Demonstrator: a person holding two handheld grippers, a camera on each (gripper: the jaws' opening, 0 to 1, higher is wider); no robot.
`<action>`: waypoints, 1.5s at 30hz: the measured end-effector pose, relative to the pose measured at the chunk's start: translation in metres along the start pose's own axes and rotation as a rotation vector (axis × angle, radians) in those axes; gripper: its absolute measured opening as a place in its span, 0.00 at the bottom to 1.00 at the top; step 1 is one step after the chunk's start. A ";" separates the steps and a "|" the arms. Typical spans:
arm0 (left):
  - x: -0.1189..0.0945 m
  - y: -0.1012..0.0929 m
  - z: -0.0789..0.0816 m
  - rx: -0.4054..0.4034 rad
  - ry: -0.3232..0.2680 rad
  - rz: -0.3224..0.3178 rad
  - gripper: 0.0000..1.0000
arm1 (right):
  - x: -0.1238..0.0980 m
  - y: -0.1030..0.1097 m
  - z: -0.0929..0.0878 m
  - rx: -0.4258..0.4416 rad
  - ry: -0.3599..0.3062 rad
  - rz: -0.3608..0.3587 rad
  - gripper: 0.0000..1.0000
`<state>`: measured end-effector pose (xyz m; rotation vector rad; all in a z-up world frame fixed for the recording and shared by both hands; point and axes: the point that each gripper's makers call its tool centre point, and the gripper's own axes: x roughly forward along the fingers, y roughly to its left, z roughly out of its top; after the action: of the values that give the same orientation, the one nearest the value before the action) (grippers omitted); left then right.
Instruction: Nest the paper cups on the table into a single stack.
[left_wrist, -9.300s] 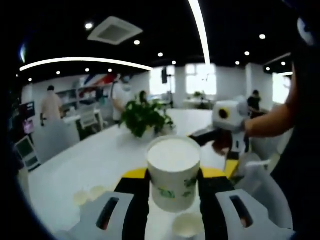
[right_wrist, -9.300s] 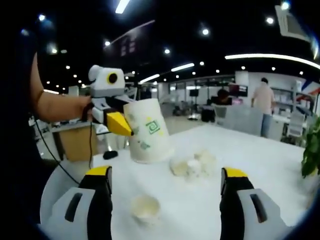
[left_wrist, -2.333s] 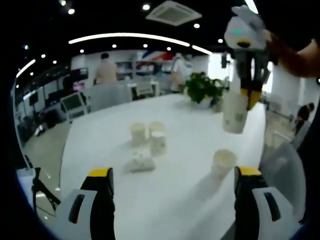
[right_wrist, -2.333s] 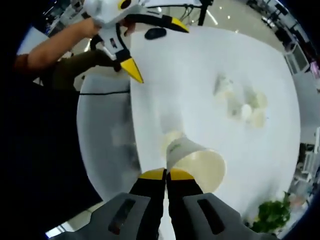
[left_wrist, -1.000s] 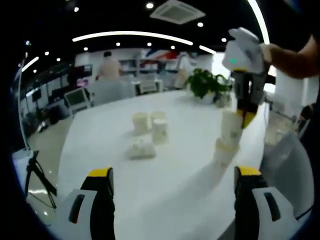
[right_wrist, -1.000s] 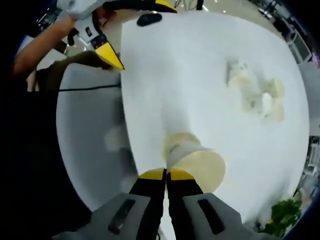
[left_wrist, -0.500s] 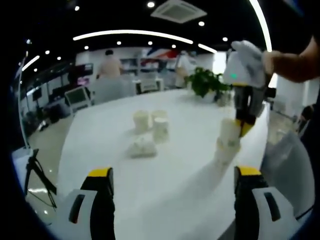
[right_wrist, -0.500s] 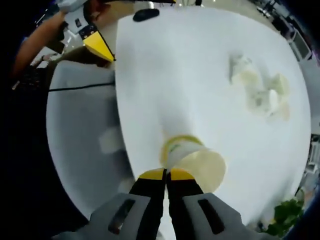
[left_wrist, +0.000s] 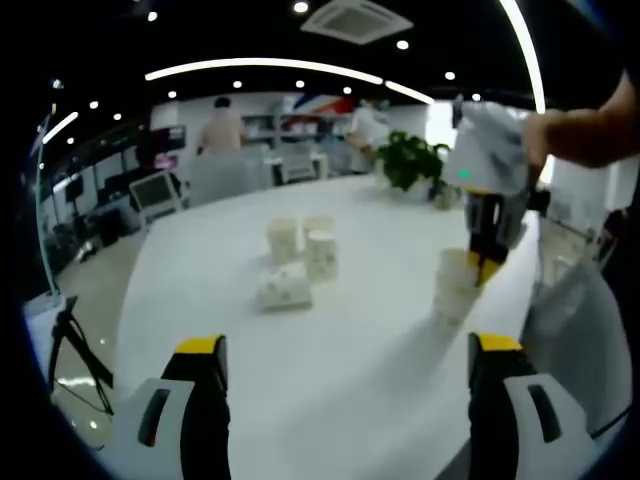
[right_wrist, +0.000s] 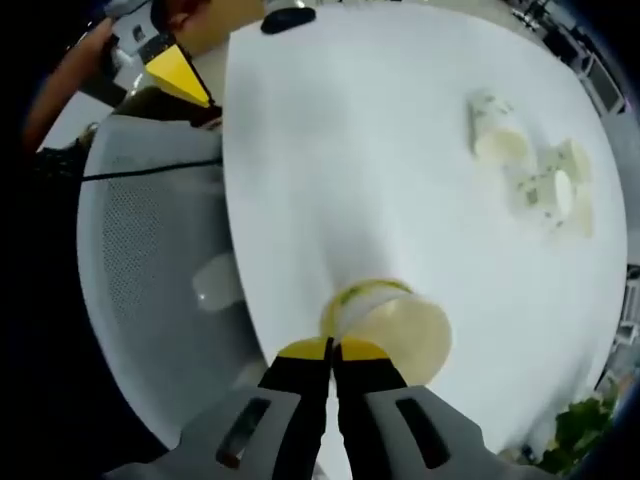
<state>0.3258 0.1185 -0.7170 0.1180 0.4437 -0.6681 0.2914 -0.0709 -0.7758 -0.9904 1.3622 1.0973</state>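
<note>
Pinching the rim of the top cup (right_wrist: 395, 335), the right gripper (right_wrist: 332, 350) has its yellow tips squeezed together on the paper wall, and that cup sits right ahead of the tips, mouth open toward the camera, seated down into a lower cup (right_wrist: 352, 297) on the white table (right_wrist: 380, 160). From the left gripper view, the same pair reads as a short upright stack (left_wrist: 455, 288) near the table's edge, with the right gripper (left_wrist: 486, 262) coming down on it from above.

Now the relation that matters: the loose cups. Three of them sit in a cluster well apart from the stack, far forward and to the right of the right gripper's tips — one lying on its side (right_wrist: 492, 128), two more beside it (right_wrist: 553, 195). In the left gripper view the tipped cup (left_wrist: 284, 287) lies with its long axis roughly across the view, the two standing cups (left_wrist: 306, 244) just behind it.

The left gripper (left_wrist: 345, 350) hangs with its jaws wide apart and nothing between them, the cluster ahead and slightly left of centre. My call: the left is the free hand and the better placed for the next pick.
</note>
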 end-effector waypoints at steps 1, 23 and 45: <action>0.000 0.000 -0.001 0.001 0.002 0.002 0.99 | 0.002 -0.001 0.000 0.001 0.002 -0.001 0.00; 0.001 -0.003 -0.003 -0.003 0.002 0.000 0.98 | -0.002 -0.006 0.005 -0.010 -0.059 -0.001 0.11; 0.003 -0.005 0.000 0.014 0.005 -0.009 0.99 | -0.041 -0.006 0.024 -0.019 -0.321 -0.020 0.31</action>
<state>0.3246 0.1126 -0.7182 0.1308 0.4447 -0.6797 0.3064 -0.0495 -0.7355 -0.7988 1.0809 1.1985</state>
